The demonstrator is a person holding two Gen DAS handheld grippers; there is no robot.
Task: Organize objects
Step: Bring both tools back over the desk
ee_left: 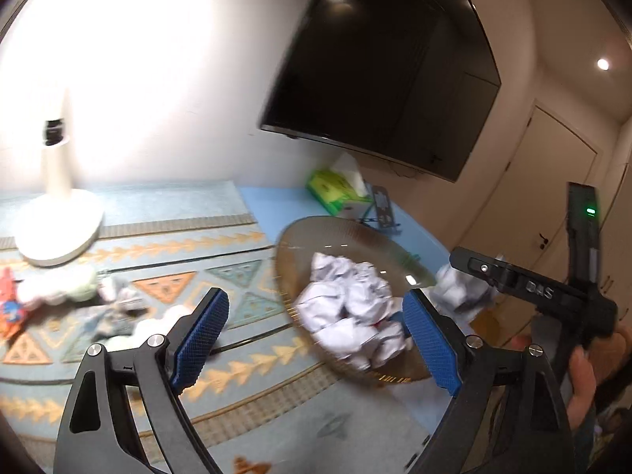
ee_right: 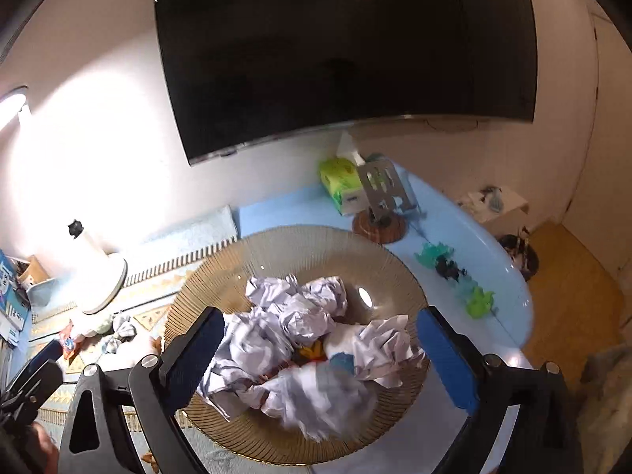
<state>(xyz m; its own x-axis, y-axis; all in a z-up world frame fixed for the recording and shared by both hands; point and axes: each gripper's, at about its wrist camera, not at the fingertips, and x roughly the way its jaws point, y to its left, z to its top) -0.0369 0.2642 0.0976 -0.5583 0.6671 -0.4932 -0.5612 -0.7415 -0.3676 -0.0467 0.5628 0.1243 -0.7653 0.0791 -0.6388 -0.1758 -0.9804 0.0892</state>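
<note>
- Over the ribbed glass bowl (ee_right: pixel 316 245) of crumpled paper balls (ee_right: pixel 300 316), your right gripper (ee_right: pixel 320 359) is spread wide, gripping nothing.
- Your left gripper (ee_left: pixel 316 335) gapes too, empty.

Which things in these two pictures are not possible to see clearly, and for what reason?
- Coloured item in the glass bowl, right wrist view: mostly buried under crumpled paper balls.
- Heap of small things beside the lamp base, left wrist view: motion blur.
- Dark bin's contents, right wrist view: too small, half behind the table edge.
</note>
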